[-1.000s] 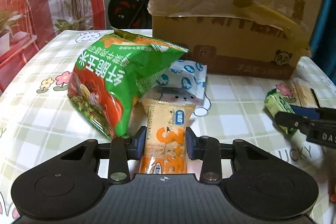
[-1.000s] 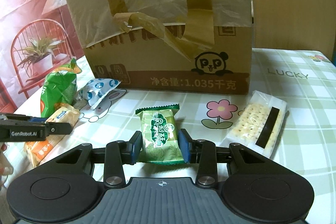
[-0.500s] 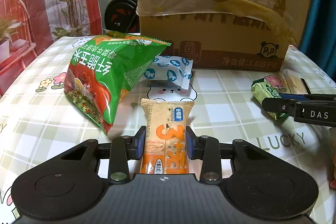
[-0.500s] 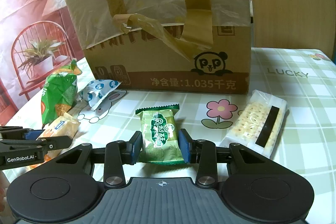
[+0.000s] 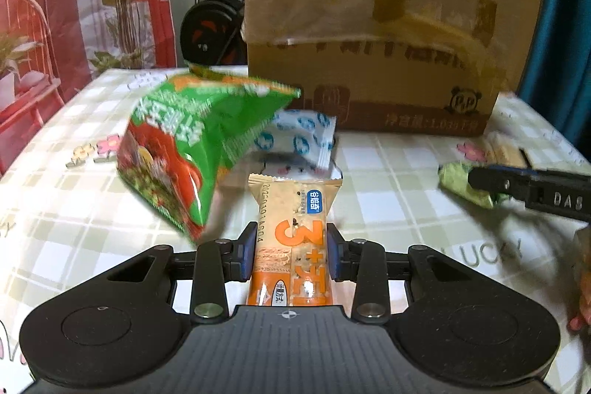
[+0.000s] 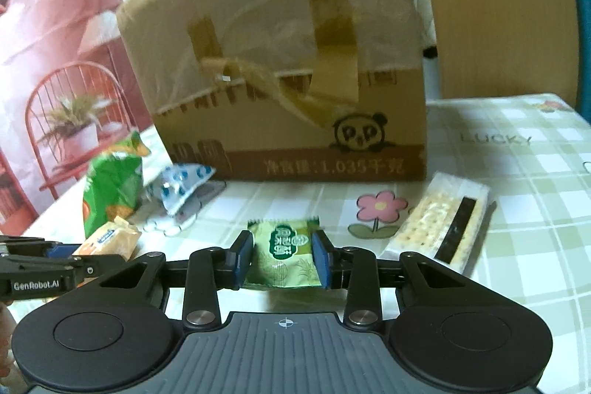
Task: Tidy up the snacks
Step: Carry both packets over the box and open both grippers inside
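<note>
I hold the orange biscuit bar [image 5: 291, 246] between my left gripper [image 5: 291, 253] pads and the green pastry packet [image 6: 282, 253] in my right gripper [image 6: 282, 259], whose jaws have just been closing, so both can go to the cardboard box [image 6: 288, 80] ahead.

cardboard box [image 6: 295, 150]: "1.035" beside a panda badge
tablecloth [image 6: 495, 137]: "LUCKY"
orange snack bar [image 5: 291, 246]: large "3"
left gripper [image 6: 37, 284]: "GenRobot.AI"
right gripper [image 5: 565, 201]: "DAS"
</note>
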`<state>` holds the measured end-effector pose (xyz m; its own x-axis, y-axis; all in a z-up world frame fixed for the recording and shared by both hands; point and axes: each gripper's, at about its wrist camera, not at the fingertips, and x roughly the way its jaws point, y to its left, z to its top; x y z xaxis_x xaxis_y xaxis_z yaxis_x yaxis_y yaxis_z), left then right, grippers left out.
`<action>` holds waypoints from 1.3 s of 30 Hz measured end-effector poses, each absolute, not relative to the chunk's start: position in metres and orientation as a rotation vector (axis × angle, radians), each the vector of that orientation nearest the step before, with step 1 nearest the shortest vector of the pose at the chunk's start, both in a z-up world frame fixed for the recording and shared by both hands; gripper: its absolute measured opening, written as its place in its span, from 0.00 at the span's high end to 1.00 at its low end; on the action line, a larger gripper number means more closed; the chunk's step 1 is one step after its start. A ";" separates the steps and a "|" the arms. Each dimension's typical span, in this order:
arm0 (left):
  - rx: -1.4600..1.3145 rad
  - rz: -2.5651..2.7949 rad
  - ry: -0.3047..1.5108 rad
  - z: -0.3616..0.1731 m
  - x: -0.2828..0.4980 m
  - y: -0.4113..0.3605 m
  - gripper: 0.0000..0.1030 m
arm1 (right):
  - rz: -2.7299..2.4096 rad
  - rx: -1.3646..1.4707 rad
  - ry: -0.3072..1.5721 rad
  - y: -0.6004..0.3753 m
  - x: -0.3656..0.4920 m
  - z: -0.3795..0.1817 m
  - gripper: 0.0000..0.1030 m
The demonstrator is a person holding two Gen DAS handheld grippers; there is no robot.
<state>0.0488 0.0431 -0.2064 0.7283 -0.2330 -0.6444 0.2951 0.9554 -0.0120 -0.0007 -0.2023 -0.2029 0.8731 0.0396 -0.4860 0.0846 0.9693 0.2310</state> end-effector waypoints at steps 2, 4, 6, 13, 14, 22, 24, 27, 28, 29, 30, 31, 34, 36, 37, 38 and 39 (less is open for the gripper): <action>0.085 -0.301 0.686 -0.202 0.048 0.044 0.62 | -0.026 0.248 0.515 -0.203 -0.001 -0.202 0.69; 0.084 -0.311 0.686 -0.201 0.047 0.043 0.62 | -0.028 0.247 0.536 -0.203 0.002 -0.203 0.69; 0.095 -0.318 0.691 -0.203 0.046 0.039 0.62 | -0.021 0.253 0.580 -0.203 0.006 -0.206 0.69; 0.113 -0.327 0.703 -0.208 0.039 0.036 0.62 | -0.037 0.202 0.636 -0.197 0.023 -0.207 0.59; 0.110 -0.325 0.704 -0.208 0.039 0.037 0.62 | -0.030 0.184 0.641 -0.195 0.025 -0.206 0.59; 0.102 -0.306 0.711 -0.209 0.043 0.040 0.62 | -0.045 0.095 0.644 -0.184 0.029 -0.210 0.66; 0.099 -0.305 0.712 -0.209 0.044 0.040 0.62 | -0.041 0.100 0.641 -0.185 0.027 -0.210 0.67; 0.097 -0.305 0.703 -0.207 0.043 0.040 0.62 | -0.048 0.115 0.628 -0.187 0.020 -0.207 0.68; 0.102 -0.305 0.697 -0.205 0.043 0.041 0.62 | -0.048 0.130 0.605 -0.189 0.016 -0.204 0.68; 0.118 -0.303 0.680 -0.201 0.043 0.040 0.62 | -0.044 0.146 0.578 -0.190 0.011 -0.200 0.68; 0.130 -0.301 0.663 -0.197 0.043 0.040 0.62 | -0.041 0.156 0.549 -0.191 0.005 -0.196 0.68; 0.136 -0.301 0.649 -0.192 0.043 0.041 0.62 | -0.042 0.166 0.516 -0.193 0.000 -0.189 0.68; 0.117 -0.305 0.605 -0.171 0.048 0.045 0.62 | -0.049 0.175 0.431 -0.199 -0.010 -0.165 0.68; 0.091 -0.310 0.564 -0.152 0.051 0.046 0.62 | -0.040 0.167 0.370 -0.202 -0.013 -0.144 0.68; 0.068 -0.321 0.544 -0.141 0.053 0.047 0.62 | -0.034 0.157 0.338 -0.203 -0.014 -0.133 0.68; 0.045 -0.343 0.516 -0.130 0.054 0.048 0.62 | -0.025 0.154 0.305 -0.205 -0.014 -0.121 0.68; 0.033 -0.363 0.487 -0.119 0.056 0.046 0.62 | -0.014 0.164 0.275 -0.207 -0.013 -0.110 0.68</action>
